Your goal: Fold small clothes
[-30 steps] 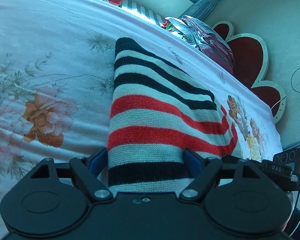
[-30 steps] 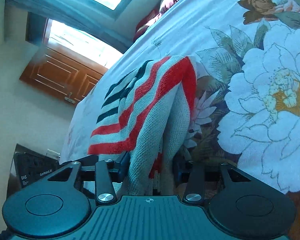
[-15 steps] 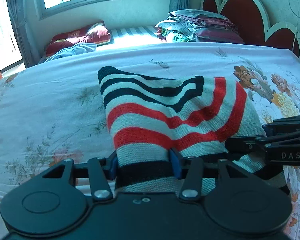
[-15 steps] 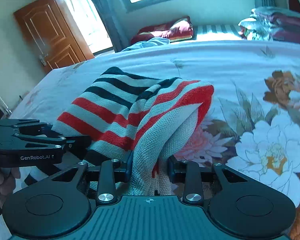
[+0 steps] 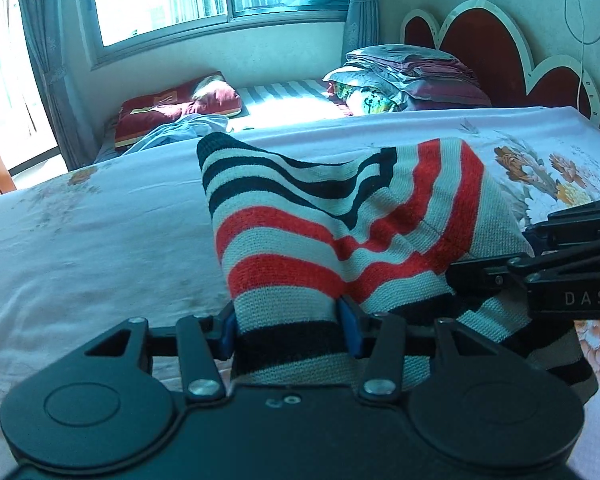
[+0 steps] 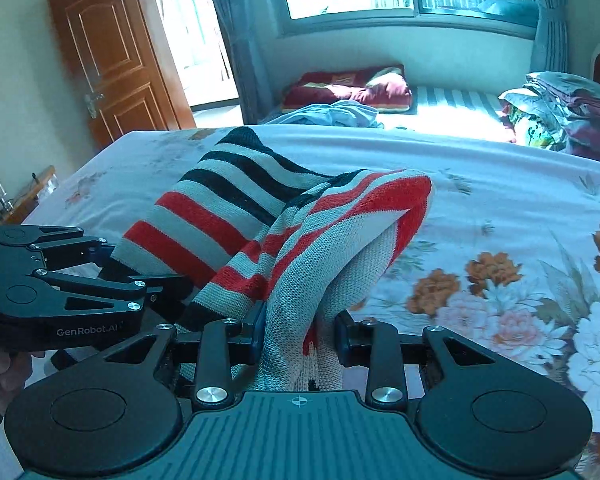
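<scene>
Both the left gripper (image 5: 288,326) and right gripper (image 6: 300,330) have their jaws clamped on the near edge of the red, black and grey striped knitted garment (image 5: 340,216), lifted above the floral bedsheet (image 5: 100,240), so folding looks barely begun.

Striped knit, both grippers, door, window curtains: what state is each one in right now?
Striped knit: lifted off the bed, bunched, held at two spots.
Left gripper: jaws shut on the knit.
Right gripper: jaws shut on the knit.
Wooden door: standing open.
Curtains: drawn aside.
Bedsheet: spread flat.
</scene>
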`<state>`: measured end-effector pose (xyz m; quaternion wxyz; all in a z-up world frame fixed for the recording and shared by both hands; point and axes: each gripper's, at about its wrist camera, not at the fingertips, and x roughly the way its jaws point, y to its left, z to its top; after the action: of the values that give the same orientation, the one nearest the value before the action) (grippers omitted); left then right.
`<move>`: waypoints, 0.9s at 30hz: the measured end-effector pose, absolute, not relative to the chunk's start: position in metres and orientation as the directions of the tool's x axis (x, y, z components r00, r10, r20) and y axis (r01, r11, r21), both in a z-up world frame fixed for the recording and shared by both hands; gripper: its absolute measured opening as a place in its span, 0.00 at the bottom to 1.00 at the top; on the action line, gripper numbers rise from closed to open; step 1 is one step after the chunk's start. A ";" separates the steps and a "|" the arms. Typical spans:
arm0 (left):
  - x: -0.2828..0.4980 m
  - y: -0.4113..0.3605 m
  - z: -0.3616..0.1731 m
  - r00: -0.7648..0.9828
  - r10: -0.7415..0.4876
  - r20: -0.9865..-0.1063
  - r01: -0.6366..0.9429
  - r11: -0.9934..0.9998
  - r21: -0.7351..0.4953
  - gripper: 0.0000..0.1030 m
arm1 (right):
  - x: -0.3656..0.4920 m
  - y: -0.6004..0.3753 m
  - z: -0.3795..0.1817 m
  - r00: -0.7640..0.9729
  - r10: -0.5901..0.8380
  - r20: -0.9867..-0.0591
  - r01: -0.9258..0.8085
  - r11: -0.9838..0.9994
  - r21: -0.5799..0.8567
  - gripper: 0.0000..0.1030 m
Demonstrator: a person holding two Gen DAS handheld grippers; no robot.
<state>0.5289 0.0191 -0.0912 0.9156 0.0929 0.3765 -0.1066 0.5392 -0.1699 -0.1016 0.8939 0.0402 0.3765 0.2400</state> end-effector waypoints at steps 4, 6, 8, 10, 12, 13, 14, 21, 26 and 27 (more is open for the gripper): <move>0.535 0.069 -0.095 0.679 -0.112 -0.726 0.244 0.966 0.079 0.46 | 0.545 -0.116 -0.105 0.581 0.475 -0.661 -0.415 0.872 0.262 0.32; 0.540 0.089 -0.103 0.660 -0.107 -0.743 0.236 0.969 0.070 0.47 | 0.550 -0.091 -0.113 0.565 0.474 -0.675 -0.424 0.869 0.256 0.32; 0.543 0.107 -0.112 0.641 -0.109 -0.760 0.228 0.972 0.053 0.47 | 0.556 -0.074 -0.122 0.547 0.470 -0.692 -0.422 0.869 0.257 0.32; 0.546 0.120 -0.125 0.619 -0.128 -0.775 0.227 0.974 0.020 0.48 | 0.560 -0.061 -0.135 0.530 0.459 -0.714 -0.412 0.875 0.257 0.32; 0.550 0.134 -0.133 0.623 -0.167 -0.764 0.226 0.974 -0.029 0.69 | 0.569 -0.059 -0.154 0.511 0.405 -0.758 -0.347 0.904 0.250 0.32; 0.550 0.139 -0.136 0.628 -0.157 -0.762 0.214 0.976 -0.025 0.76 | 0.571 -0.065 -0.163 0.502 0.407 -0.763 -0.309 0.908 0.281 0.32; 0.552 0.143 -0.138 0.628 -0.167 -0.760 0.215 0.976 -0.037 0.81 | 0.570 -0.074 -0.169 0.504 0.425 -0.752 -0.280 0.904 0.324 0.32; 0.548 0.168 -0.127 0.646 -0.241 -0.724 0.226 0.967 -0.120 0.74 | 0.568 -0.083 -0.157 0.524 0.397 -0.754 -0.220 0.918 0.331 0.39; 0.549 0.179 -0.091 0.724 -0.297 -0.623 0.289 0.950 -0.117 0.42 | 0.555 -0.087 -0.113 0.722 0.252 -0.644 -0.193 0.968 0.162 0.36; 0.557 0.173 -0.091 0.707 -0.318 -0.632 0.322 0.940 -0.113 0.38 | 0.564 -0.085 -0.109 0.720 0.263 -0.642 -0.202 0.965 0.168 0.31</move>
<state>0.5566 0.1734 -0.0915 0.9238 0.0030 0.3415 -0.1732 0.5641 -0.0847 -0.1089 0.9264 0.0429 0.3524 0.1254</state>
